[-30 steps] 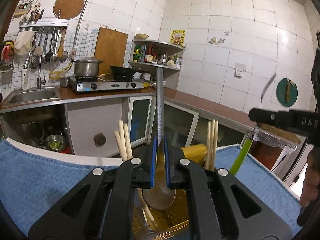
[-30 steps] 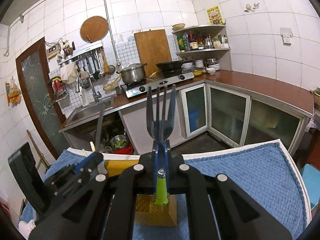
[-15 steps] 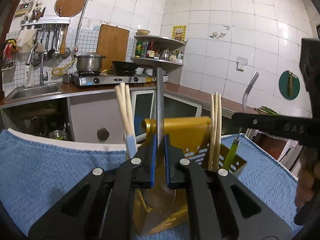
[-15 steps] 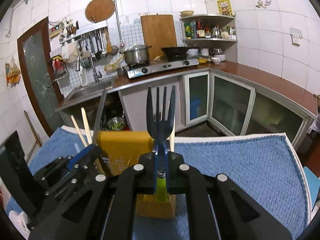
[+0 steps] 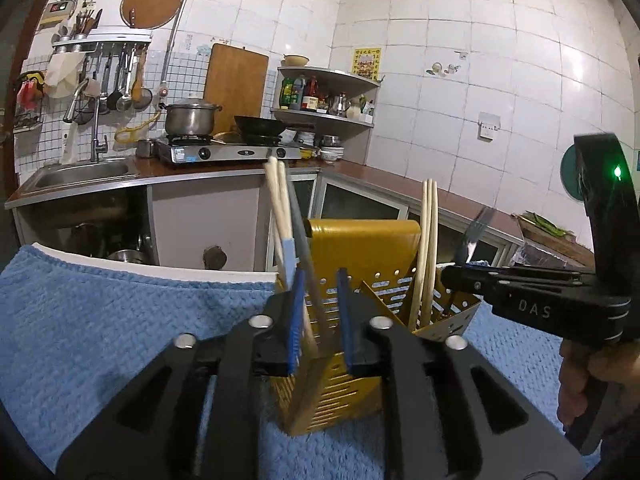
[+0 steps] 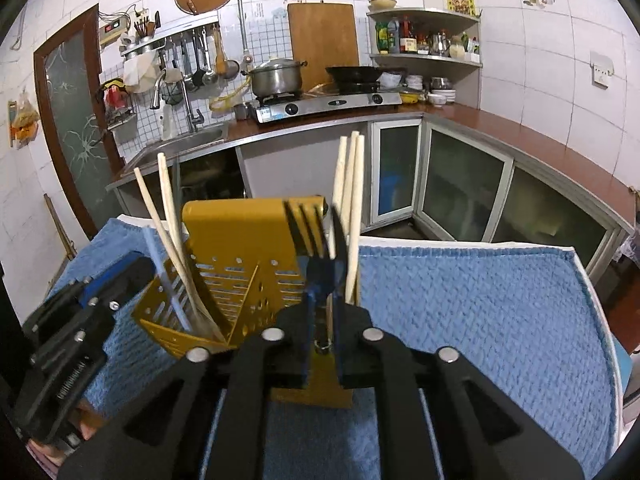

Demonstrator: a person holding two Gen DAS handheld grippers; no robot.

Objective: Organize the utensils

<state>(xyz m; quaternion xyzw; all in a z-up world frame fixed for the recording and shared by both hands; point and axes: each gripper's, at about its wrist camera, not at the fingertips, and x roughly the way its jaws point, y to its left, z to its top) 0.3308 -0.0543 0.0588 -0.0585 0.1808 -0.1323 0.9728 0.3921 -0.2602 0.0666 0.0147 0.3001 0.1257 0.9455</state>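
From my left wrist, my left gripper (image 5: 318,322) sits over the yellow caddy (image 5: 352,288), which stands on the blue towel (image 5: 120,320). Its jaws have just been opening; the grey spoon handle (image 5: 302,240) stands between the pads, leaning toward 11 o'clock against the left pad, and I have let go of it. Two chopsticks (image 5: 276,208) lean beside it in the same left compartment. Three more chopsticks (image 5: 429,232) rise from the right compartment at 2 o'clock. My right gripper (image 5: 460,276) reaches in from 3 o'clock, the fork (image 5: 474,230) at its tip.

From my right wrist, the right gripper (image 6: 322,328) hangs over the caddy's near right compartment. Its jaws have just been opening too; the fork's dark tines stand at 12 o'clock, blurred, its shaft loose between the pads. My left gripper (image 6: 100,300) is at 9 o'clock beside the caddy.
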